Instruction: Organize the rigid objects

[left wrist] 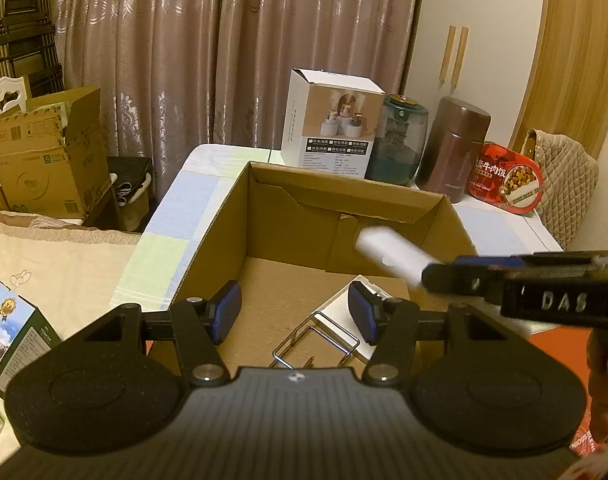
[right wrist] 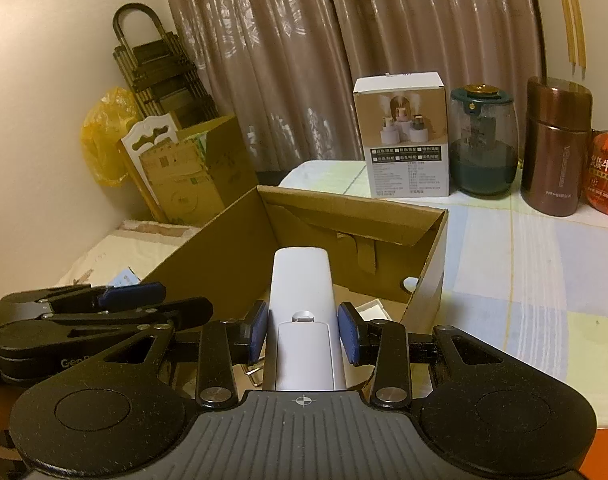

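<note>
The open cardboard box (left wrist: 264, 200) is offering free room over its bare left floor, while a wire rack (left wrist: 316, 344) and a white carton (left wrist: 344, 320) are crowding its near right corner. Behind, a white product box (right wrist: 402, 140), green jar (right wrist: 484, 144) and brown flask (right wrist: 556, 148) are lining the bench's (right wrist: 524, 264) far edge.

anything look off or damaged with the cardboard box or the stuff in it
Slightly: the cardboard box has a ragged, torn-looking inner flap on its far wall. Inside, a wire clip lies loose against a small white box. The white device is held above them, not dropped.
</note>
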### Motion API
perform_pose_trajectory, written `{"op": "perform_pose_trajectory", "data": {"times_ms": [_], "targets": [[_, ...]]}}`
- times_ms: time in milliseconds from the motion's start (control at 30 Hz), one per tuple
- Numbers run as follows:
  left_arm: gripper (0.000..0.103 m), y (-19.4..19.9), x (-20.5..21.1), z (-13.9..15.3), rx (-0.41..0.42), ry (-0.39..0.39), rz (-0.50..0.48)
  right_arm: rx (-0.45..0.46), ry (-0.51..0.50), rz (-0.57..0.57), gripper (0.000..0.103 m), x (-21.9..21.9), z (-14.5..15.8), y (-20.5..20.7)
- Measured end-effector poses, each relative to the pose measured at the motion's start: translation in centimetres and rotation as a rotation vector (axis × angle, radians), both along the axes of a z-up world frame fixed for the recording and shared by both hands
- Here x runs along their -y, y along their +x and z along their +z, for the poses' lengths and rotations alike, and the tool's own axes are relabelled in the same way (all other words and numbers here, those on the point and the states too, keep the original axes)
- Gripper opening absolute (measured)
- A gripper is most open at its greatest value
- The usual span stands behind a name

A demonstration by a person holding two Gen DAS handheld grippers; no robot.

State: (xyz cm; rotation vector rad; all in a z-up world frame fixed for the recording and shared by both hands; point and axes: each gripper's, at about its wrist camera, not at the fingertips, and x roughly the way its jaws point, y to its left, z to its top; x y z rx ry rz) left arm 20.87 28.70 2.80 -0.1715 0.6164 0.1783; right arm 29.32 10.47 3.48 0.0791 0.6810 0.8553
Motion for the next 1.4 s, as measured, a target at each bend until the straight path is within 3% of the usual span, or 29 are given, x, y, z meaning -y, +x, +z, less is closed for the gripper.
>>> {"op": "perform_pose_trajectory", "data": {"times_ms": [33, 100, 133, 567, 700, 933, 1167, 1267, 1400], "targets": [[0.054, 0.0, 0.0, 0.0, 0.0, 0.0, 0.0, 0.001, 0.012, -0.003, 0.037, 0.1, 0.2, 0.1], [0.054, 0.0, 0.0, 0.1, 0.004, 0.0, 0.003, 0.015, 0.026, -0.019, 0.063, 0.4, 0.6, 0.1], [0.054, -0.1, 0.0, 0.2, 0.005, 0.0, 0.005, 0.028, 0.039, -0.029, 0.067, 0.6, 0.8, 0.0], [0.054, -1.7, 0.5, 1.3, 0.049, -0.005, 0.015, 0.066, 0.038, -0.074, 0.068, 2.9, 2.5, -2.0], [0.07, -3.3, 1.0, 2.6, 0.085, -0.007, 0.007, 0.067, 0.026, -0.108, 0.072, 4.2, 3.0, -3.9], [0.094, -9.4, 2.4, 4.5, 0.125, -0.009, -0.002, 0.01, -0.026, -0.174, 0.082, 7.3, 3.3, -9.8], [0.102, -16.5, 4.4, 6.7, 0.149, -0.006, -0.002, -0.01, -0.061, -0.184, 0.083, 9.1, 4.5, -16.4], [0.102, -19.0, 5.6, 7.5, 0.133, 0.013, 0.019, 0.003, -0.078, -0.19, 0.084, 9.6, 5.3, -18.7], [0.102, -21.8, 6.5, 7.9, 0.089, -0.018, 0.02, 0.013, -0.08, -0.202, 0.084, 10.3, 6.1, -21.1]]}}
